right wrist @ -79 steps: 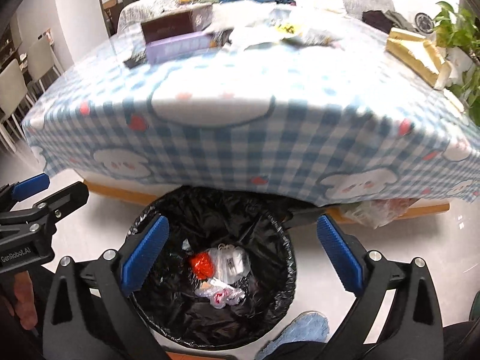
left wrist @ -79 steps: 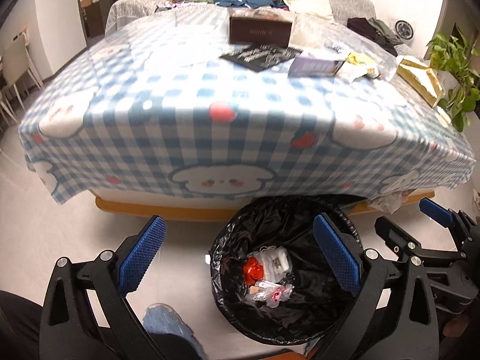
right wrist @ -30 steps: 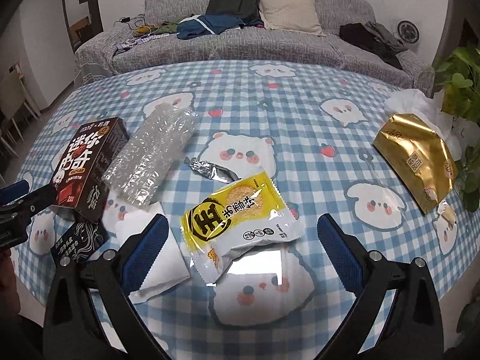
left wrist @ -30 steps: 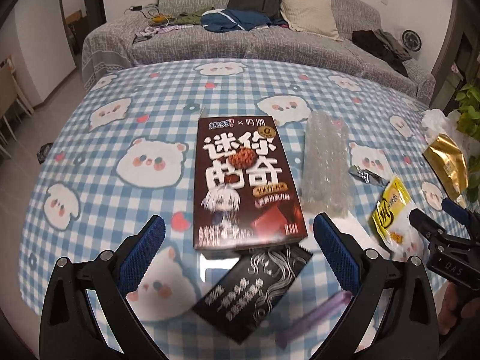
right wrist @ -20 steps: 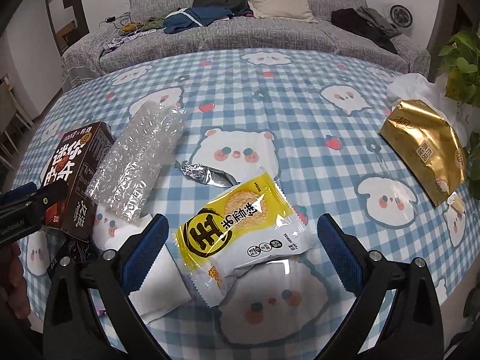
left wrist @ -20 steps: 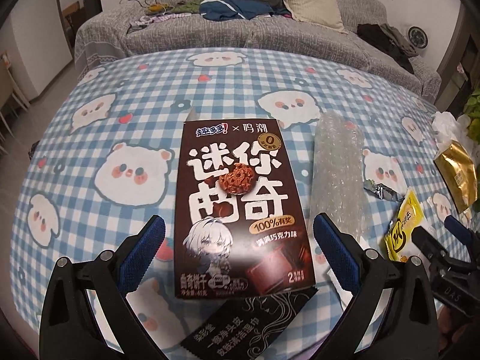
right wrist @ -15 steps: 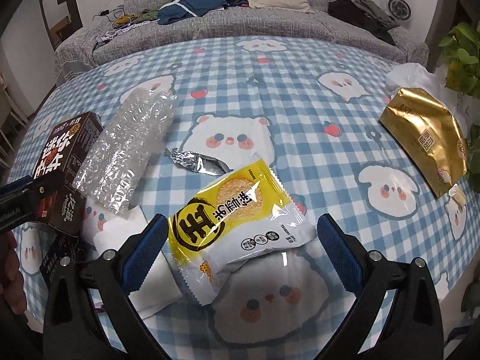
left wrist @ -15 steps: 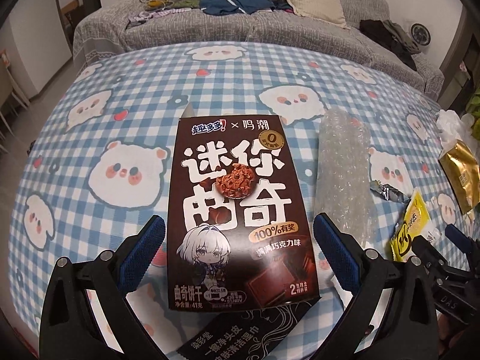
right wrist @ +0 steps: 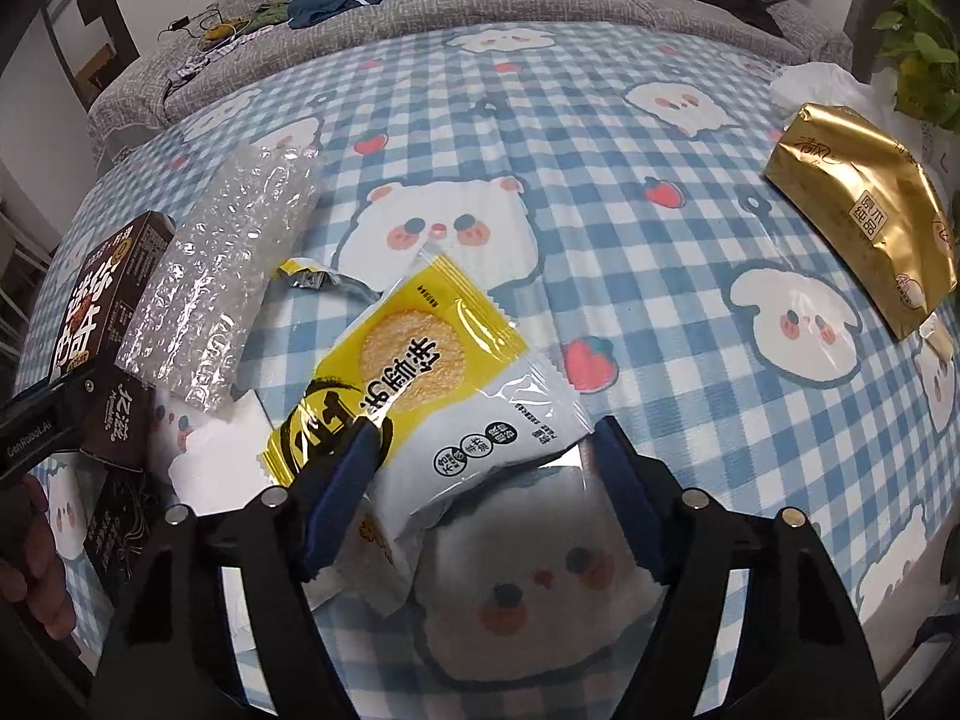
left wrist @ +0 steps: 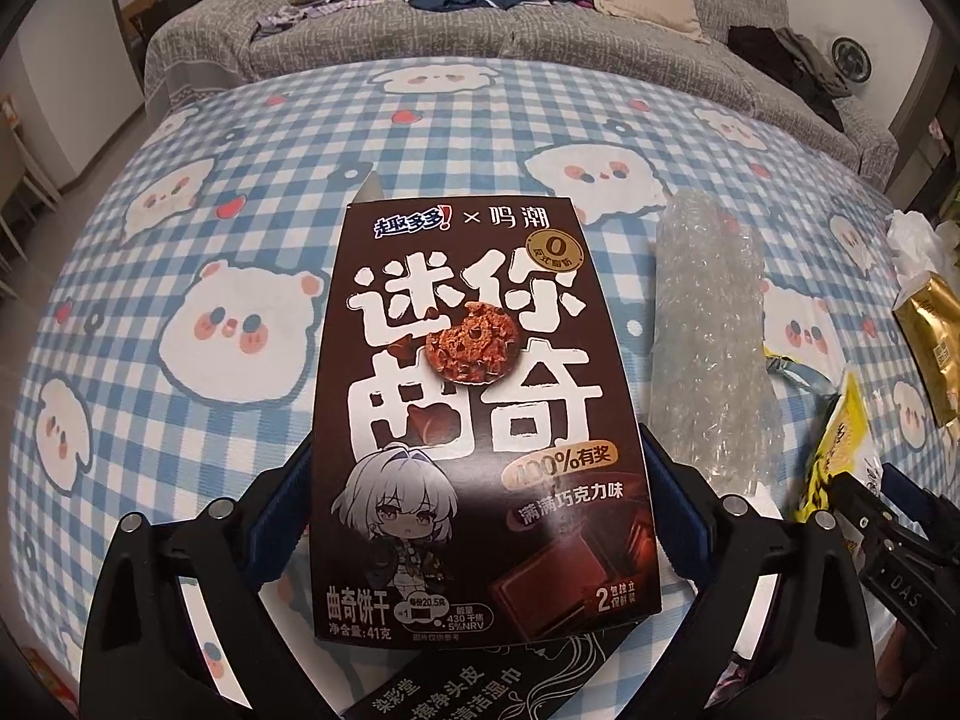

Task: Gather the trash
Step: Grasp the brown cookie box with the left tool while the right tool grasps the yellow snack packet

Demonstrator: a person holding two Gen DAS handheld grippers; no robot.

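A brown cookie box [left wrist: 480, 372] lies flat on the blue checked tablecloth [left wrist: 210, 180]. My left gripper [left wrist: 474, 450] straddles its near half, jaws closing, and both blue pads [left wrist: 282, 516] sit against the box's long sides. In the right wrist view a yellow and white snack packet [right wrist: 432, 372] lies between the fingers of my right gripper [right wrist: 489, 429], whose jaws are closing. Its left fingertip [right wrist: 360, 450] rests on the packet's yellow end. The right pad stands just off the white corner.
Bubble wrap [right wrist: 222, 276], a foil scrap [right wrist: 318, 279] and a white napkin [right wrist: 210, 450] lie between box and packet. A black leaflet [left wrist: 480, 684] pokes from under the box. A gold bag [right wrist: 858, 204] and white plastic bag [right wrist: 822, 84] sit at the right edge, a grey sofa [left wrist: 480, 18] behind.
Both grippers sank toward the table. The left one now has the cookie box between its pads. The right jaws narrowed around the yellow packet, which turned a little.
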